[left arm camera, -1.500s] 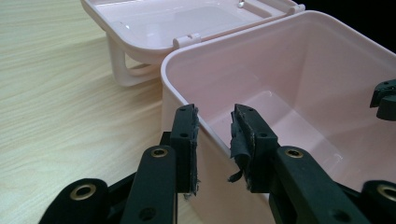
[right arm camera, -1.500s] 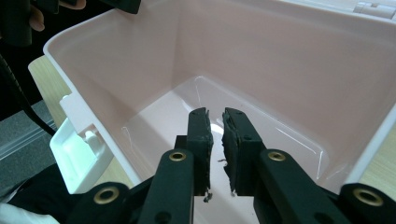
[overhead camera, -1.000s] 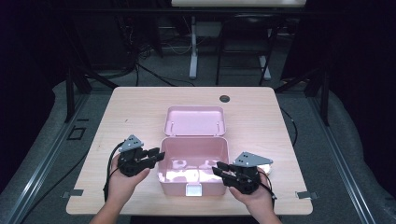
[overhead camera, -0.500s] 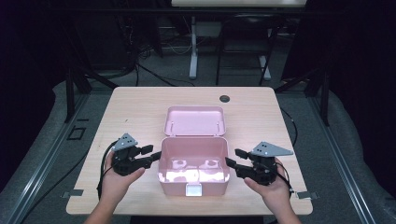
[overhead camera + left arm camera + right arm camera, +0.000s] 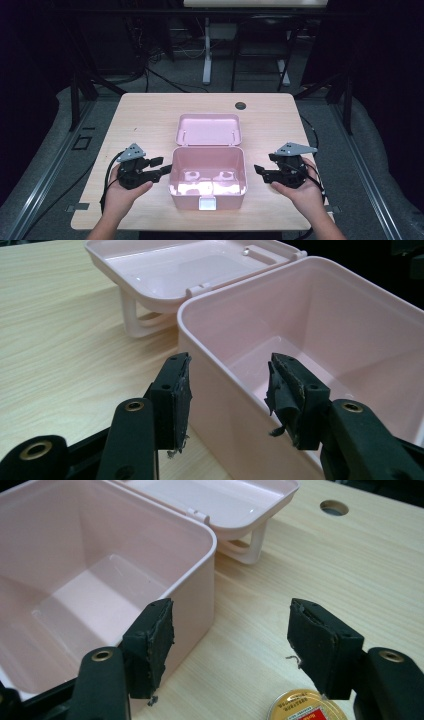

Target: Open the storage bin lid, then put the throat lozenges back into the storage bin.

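I am holding both sets of jaws open and empty, having just been opening them, left gripper (image 5: 161, 166) straddling the left wall of the pink box (image 5: 208, 172) at the table's (image 5: 150, 107) near middle, right gripper (image 5: 261, 171) just off its right wall, and it is probably light, stiff, slippery plastic best gripped by the rim.

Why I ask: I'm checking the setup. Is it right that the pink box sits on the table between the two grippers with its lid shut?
Not quite. The pink box does sit on the table between the two grippers, but its lid is open, folded back behind it. The high view shows this.
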The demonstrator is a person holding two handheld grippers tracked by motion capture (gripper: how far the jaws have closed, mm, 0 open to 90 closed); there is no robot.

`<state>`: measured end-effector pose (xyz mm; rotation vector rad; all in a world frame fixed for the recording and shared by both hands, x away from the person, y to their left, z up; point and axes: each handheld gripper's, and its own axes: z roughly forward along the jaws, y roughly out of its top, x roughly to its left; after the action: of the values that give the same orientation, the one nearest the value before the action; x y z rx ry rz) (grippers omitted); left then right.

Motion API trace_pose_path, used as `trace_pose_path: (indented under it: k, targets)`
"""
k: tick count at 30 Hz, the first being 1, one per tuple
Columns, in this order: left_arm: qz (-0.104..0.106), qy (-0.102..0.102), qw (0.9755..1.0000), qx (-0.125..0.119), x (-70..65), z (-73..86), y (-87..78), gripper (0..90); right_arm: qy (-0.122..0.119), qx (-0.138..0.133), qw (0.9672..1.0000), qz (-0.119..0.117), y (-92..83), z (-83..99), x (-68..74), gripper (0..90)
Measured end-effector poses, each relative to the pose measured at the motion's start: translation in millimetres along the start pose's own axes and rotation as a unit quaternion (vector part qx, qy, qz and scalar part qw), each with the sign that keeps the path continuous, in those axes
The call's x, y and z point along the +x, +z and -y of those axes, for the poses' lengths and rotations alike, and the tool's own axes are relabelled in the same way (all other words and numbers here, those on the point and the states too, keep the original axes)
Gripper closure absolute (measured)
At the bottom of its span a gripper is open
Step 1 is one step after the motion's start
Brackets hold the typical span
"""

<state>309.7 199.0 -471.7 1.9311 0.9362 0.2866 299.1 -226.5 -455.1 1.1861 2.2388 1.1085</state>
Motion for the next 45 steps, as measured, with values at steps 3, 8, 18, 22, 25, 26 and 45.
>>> trace_pose_path:
  k: [3, 8, 18, 22, 25, 26, 45]
  targets:
    - [-0.003, 0.004, 0.9999, 0.011, -1.7, -0.9, 0.1, 48.6, -0.008, 0.016, 0.9998, 0.001, 3.3, -0.7, -2.8, 31.3]
    - [-0.004, 0.01, 0.9999, -0.008, -2.7, -1.5, -1.6, 48.2, -0.005, 0.055, 0.9984, 0.007, 9.8, -2.5, -8.0, 25.3]
    - [-0.017, 0.002, 0.9998, -0.004, -3.6, -2.5, -5.8, 51.4, -0.005, 0.14, 0.9893, 0.039, 25.2, -4.1, -34.4, 26.3]
    - [-0.018, -0.001, 0.9998, -0.004, -3.9, -2.5, -5.1, 47.9, -0.006, 0.189, 0.9809, 0.044, 32.8, -3.4, -43.5, 23.0]
    - [-0.023, 0.003, 0.9997, 0.0, -4.2, -2.9, -5.4, 47.1, -0.001, 0.208, 0.9768, 0.049, 36.7, -3.0, -47.7, 20.2]
    - [-0.024, 0.003, 0.9997, -0.001, -4.2, -3.1, -5.6, 47.1, 0.005, 0.219, 0.9746, 0.049, 38.6, -2.7, -49.2, 18.8]
    - [-0.022, 0.0, 0.9997, -0.008, -4.3, -5.2, -6.6, 45.1, 0.025, 0.344, 0.9366, 0.059, 72.2, 14.5, -67.4, 4.4]
